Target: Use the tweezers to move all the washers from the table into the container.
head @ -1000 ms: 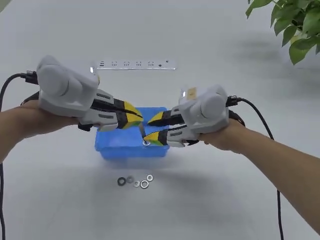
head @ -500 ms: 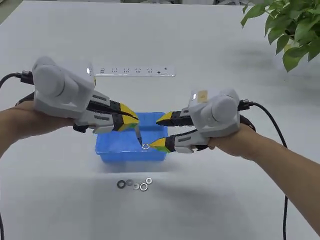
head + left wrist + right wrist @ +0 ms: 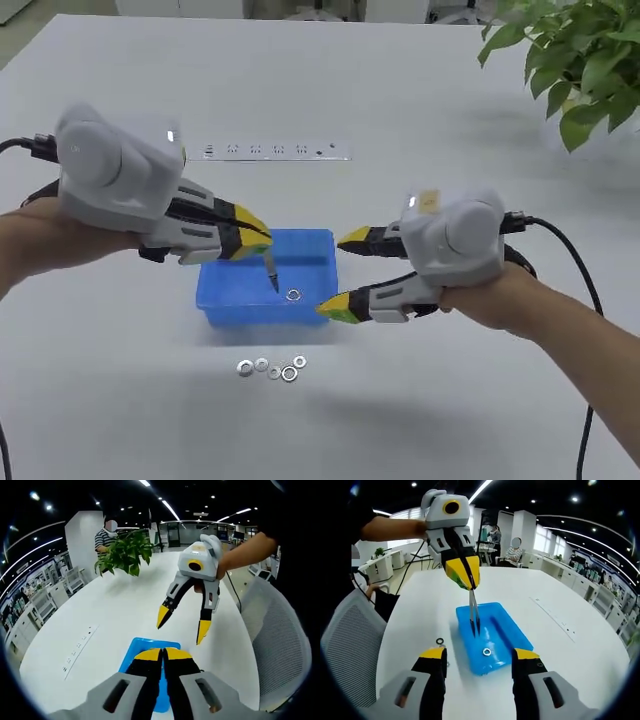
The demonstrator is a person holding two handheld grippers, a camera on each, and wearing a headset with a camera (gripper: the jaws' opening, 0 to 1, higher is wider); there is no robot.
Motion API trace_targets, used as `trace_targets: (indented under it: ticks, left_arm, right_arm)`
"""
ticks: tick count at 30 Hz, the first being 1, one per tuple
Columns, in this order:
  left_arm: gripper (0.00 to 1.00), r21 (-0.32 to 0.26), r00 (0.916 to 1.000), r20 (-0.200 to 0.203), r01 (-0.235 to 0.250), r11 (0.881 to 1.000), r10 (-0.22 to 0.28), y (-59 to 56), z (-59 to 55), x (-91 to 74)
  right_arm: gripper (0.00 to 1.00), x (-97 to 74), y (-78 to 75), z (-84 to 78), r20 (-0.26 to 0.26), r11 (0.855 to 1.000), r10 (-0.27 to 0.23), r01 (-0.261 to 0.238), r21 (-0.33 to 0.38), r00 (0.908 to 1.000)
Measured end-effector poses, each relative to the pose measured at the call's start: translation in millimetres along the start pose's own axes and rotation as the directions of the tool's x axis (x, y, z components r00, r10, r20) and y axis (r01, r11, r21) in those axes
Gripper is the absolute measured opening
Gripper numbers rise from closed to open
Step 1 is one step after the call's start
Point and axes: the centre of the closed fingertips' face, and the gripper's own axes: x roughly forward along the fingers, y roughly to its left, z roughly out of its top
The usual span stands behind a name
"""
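White bench (image 3: 420,120) carries blue container (image 3: 262,312).
Plant (image 3: 570,60): far behind container, to right.
Left gripper (image 3: 262,238): over container's left part, fingers clamped on tweezers (image 3: 270,270).
Right gripper (image 3: 332,274): at container's right edge, fingers wide apart, nothing between them.
Power strip (image 3: 275,151): flat on bench behind container, well apart.
Tweezers: hang tip-down into container, tips together, empty.
Single washer (image 3: 293,295): on container floor, just beside tweezer tips, apart from them.
Loose washers (image 3: 272,368): small cluster on bench just in front of container.
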Motion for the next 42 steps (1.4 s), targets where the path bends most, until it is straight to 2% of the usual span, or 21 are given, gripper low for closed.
trace_targets:
  ticks: [9,18,25,34,42]
  left_arm:
    - [0.05,0.007,1.0,-0.008,0.005,1.0,-0.005,-7.7,2.6,-7.9]
    - [0.05,0.021,1.0,-0.003,0.005,1.0,-0.005,-13.1,9.7,-13.7]
    - [0.05,0.032,0.9998,-0.001,0.02,0.999,-0.02,-21.5,15.0,-16.1]
    - [0.05,0.038,0.9988,-0.007,0.048,0.998,-0.047,-37.0,15.2,-14.0]
    - [0.05,0.033,0.9968,-0.017,0.078,0.996,-0.078,-51.9,8.0,-5.3]
  right_arm:
    - [0.61,-10.1,7.2,-5.4,0.003,0.999,-0.025,0.025,0.028,0.9997]
    - [0.62,-17.1,12.9,-8.3,0.002,0.998,-0.041,0.041,0.043,0.9992]
    - [0.63,-19.9,17.8,-11.4,-0.004,0.998,-0.039,0.039,0.045,0.9992]
    - [0.63,-21.0,24.9,-15.8,-0.008,0.998,-0.038,0.038,0.054,0.9993]
    - [0.63,-20.4,31.2,-19.3,-0.011,0.998,-0.028,0.029,0.056,0.9995]
